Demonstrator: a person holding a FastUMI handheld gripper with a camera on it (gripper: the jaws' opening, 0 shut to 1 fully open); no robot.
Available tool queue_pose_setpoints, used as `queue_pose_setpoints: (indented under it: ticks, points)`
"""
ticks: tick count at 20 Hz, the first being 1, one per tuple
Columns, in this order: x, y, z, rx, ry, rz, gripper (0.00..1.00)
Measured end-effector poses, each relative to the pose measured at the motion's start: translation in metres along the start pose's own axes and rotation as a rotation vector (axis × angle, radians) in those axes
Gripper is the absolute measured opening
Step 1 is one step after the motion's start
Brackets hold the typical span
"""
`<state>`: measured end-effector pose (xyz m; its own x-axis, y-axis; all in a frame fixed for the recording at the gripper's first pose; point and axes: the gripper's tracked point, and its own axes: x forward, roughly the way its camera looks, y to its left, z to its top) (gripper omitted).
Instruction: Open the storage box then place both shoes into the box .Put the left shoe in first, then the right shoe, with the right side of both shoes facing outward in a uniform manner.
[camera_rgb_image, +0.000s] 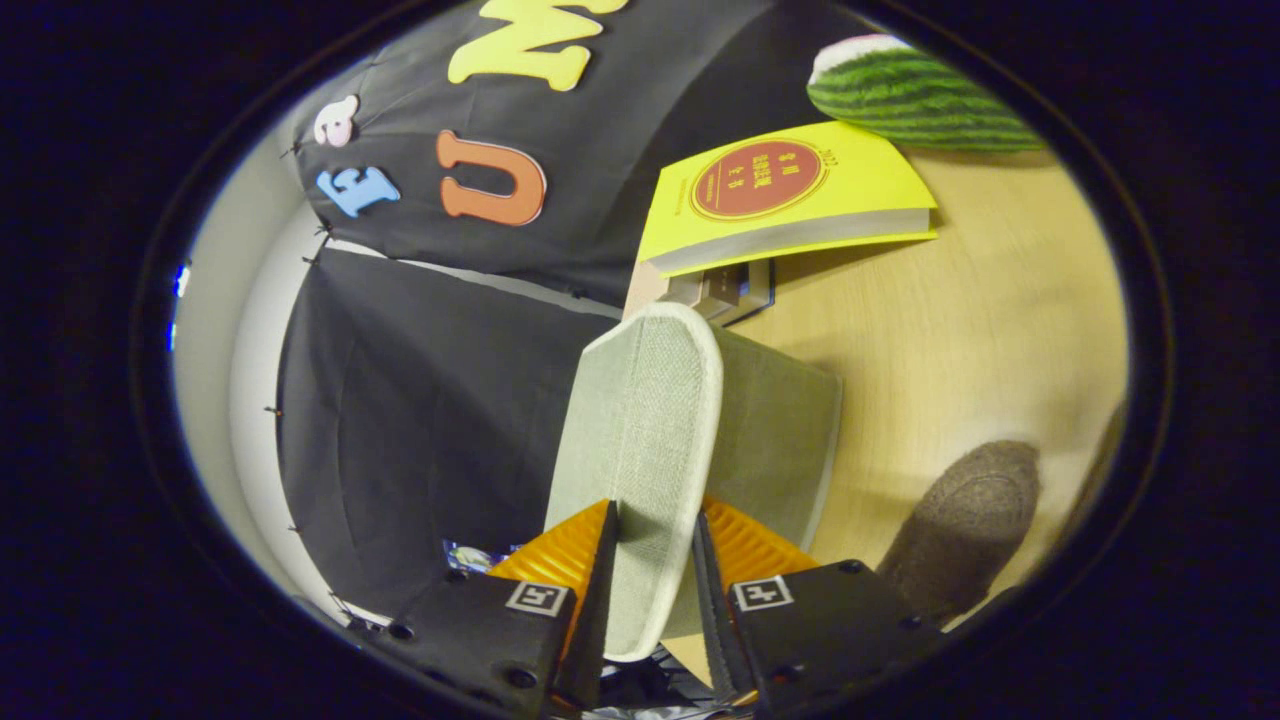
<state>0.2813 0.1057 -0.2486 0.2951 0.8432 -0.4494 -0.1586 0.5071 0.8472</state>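
Grey-green fabric lid (640, 440) sits between my gripper (655, 545) fingers, both pressing its faces, so jaws are clamped on it. Lid belongs to the storage box (785, 440), same fabric, whose body stands just beyond the fingers on the wooden table (1000, 330). One grey felt shoe (965, 525) lies near the box, sole showing, apart from it. Beyond the box: yellow book (790, 195) stacked on other books, w/ a watermelon plush (910, 95) behind.
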Motion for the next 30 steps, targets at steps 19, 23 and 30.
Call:
queue_pose_setpoints:
  ticks: [19,23,30]
  points:
    - [-0.027,0.054,-0.008,-0.039,-0.062,-0.189,0.08]
    - [-0.028,0.076,-0.004,-0.053,-0.081,-0.222,0.07]
    - [-0.013,0.141,0.002,-0.149,-0.092,-0.208,0.07]
